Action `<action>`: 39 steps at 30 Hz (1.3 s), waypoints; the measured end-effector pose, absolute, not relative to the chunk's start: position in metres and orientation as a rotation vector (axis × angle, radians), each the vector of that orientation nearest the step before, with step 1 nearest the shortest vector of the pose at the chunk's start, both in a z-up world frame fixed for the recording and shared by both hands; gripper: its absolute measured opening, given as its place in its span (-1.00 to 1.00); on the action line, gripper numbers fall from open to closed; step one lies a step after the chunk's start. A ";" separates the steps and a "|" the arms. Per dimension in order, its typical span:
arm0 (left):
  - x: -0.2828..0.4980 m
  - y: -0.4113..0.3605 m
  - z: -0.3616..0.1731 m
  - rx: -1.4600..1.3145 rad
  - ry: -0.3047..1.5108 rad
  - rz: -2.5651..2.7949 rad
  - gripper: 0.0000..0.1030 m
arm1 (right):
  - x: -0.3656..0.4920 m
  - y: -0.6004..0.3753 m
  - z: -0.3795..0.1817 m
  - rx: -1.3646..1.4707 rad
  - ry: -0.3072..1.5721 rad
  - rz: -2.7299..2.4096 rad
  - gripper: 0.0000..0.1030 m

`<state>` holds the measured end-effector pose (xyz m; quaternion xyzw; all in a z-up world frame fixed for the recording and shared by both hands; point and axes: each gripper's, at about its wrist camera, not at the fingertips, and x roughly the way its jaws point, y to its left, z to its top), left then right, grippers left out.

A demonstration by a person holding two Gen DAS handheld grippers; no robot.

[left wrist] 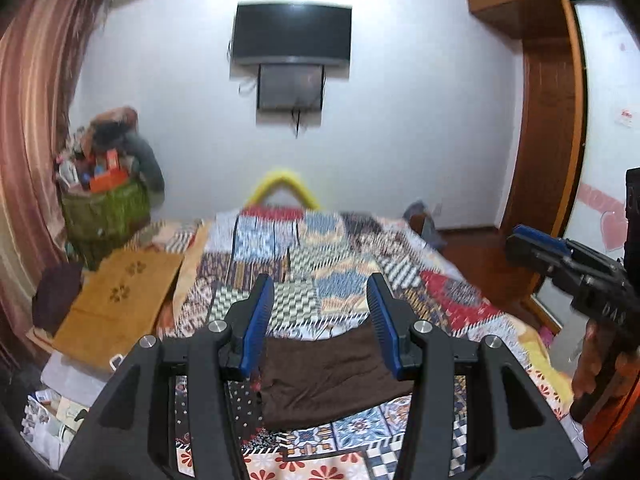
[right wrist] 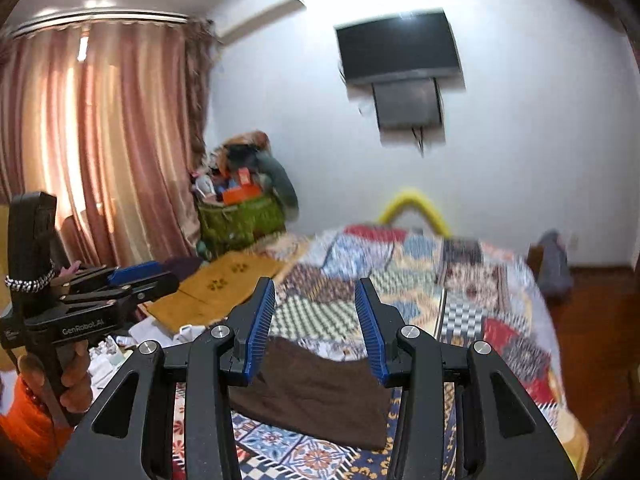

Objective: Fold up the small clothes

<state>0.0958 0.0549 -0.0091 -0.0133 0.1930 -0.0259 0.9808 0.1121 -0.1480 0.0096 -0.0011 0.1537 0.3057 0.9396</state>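
On the patchwork bed [left wrist: 440, 292], brown cloth [left wrist: 332, 376] (folded) — door [left wrist: 552, 168] left-view only

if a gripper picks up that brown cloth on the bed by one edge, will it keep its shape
Probably not: the brown cloth lies flat and folded, so it would likely droop and unfold. It looks thin, probably light. On the patterned bedspread it may drag rather than slide.

"GenRobot.AI" is printed in white on the left gripper's [right wrist: 136, 276] black body, at about nine o'clock.
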 end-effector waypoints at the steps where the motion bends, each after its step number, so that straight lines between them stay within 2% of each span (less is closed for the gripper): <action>1: 0.087 0.051 -0.005 -0.017 0.363 -0.042 -0.08 | 0.104 -0.146 0.011 -0.013 0.294 0.618 -0.26; 4: 0.064 0.043 0.002 -0.005 0.301 -0.019 -0.05 | 0.086 -0.144 0.013 -0.022 0.256 0.601 -0.25; 5: 0.059 0.041 0.003 -0.006 0.288 -0.015 0.06 | 0.082 -0.144 0.014 -0.020 0.252 0.594 -0.23; 8: 0.044 0.037 0.006 -0.013 0.253 -0.004 0.45 | 0.074 -0.144 0.012 -0.009 0.235 0.556 0.23; 9: 0.041 0.035 0.007 -0.013 0.247 0.001 0.63 | 0.074 -0.144 0.011 -0.010 0.229 0.541 0.47; 10: 0.038 0.034 0.007 -0.013 0.239 0.007 0.70 | 0.072 -0.145 0.010 -0.012 0.223 0.524 0.63; 12: 0.033 0.032 0.007 -0.010 0.229 0.021 0.88 | 0.070 -0.145 0.010 -0.014 0.222 0.501 0.72; 16: 0.030 0.031 0.005 -0.013 0.219 0.039 1.00 | 0.070 -0.146 0.009 -0.003 0.234 0.485 1.00; 39: 0.027 0.029 -0.006 -0.019 0.223 0.046 1.00 | 0.057 -0.150 0.008 -0.002 0.250 0.456 1.00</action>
